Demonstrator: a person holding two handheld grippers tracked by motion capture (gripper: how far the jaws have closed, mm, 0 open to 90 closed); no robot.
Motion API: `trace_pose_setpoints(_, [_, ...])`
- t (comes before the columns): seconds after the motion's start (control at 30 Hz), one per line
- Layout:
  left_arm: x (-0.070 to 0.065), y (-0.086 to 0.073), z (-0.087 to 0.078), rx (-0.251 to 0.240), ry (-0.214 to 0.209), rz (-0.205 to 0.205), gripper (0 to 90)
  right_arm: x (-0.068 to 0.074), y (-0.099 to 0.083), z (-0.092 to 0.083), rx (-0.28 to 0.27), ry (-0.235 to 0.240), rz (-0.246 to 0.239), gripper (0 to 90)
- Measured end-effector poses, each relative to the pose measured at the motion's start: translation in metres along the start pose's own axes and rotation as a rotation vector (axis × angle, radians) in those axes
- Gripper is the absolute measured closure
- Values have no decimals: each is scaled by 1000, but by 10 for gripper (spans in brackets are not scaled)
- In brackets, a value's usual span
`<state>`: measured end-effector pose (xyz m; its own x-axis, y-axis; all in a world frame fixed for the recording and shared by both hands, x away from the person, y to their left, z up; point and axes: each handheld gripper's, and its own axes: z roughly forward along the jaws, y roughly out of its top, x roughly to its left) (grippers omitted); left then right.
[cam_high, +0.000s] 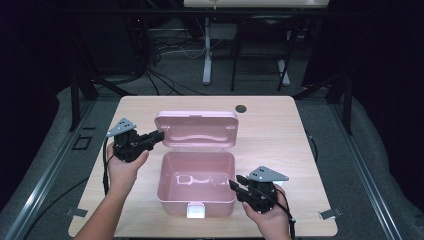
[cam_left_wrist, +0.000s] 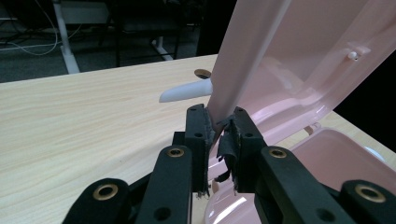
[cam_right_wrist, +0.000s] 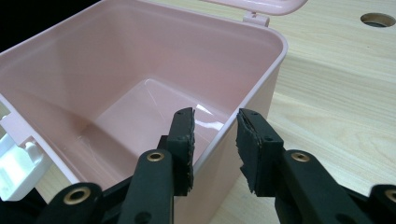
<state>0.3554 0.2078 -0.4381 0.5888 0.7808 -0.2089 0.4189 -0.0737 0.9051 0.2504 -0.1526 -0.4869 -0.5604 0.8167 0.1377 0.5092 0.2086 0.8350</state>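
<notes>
a: where's the pink box (cam_high: 196, 185)?

b: on the wooden table (cam_high: 280, 130), about mid-table and toward the near edge. it stands open, and nothing shows on the glossy bottom. there is a white latch (cam_high: 195, 211) on the front wall.

a: and the lid (cam_high: 196, 129)?

b: swung up and back on the far side, its inside facing the camera in the high view. in the left gripper view the lid's edge (cam_left_wrist: 243, 70) rises steeply out of the tongs.

a: so the left tongs (cam_high: 159, 135) are on it?

b: yes. they sit at the lid's left corner, and in the left gripper view both pads are pressed against the thin pink rim, clamped on it. one pad (cam_left_wrist: 229, 149) is frayed and ragged.

a: the right tongs (cam_high: 234, 183)?

b: at the box's right wall, near the front corner. in the right gripper view they (cam_right_wrist: 215, 140) straddle that wall (cam_right_wrist: 252, 93), one jaw inside the box, one outside. there is a gap on both sides, so they stand apart, not pressing on it.

a: anything else on the table?

b: a round cable hole (cam_high: 241, 108) near the far edge, beyond the lid. each hand holds its gripper from below.
</notes>
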Motion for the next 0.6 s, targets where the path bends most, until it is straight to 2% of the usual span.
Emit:
trace_pose_setpoints(0.3, [2,0,4,-8,10,-5,823,0,0,0,3,-3,-1,668])
trace_pose_setpoints(0.43, [4,1,6,-2,13,-21,829,0,0,0,3,-3,-2,668])
trace_pose_setpoints(0.6, [5,3,10,8,30,-21,840,0,0,0,2,-3,-1,668])
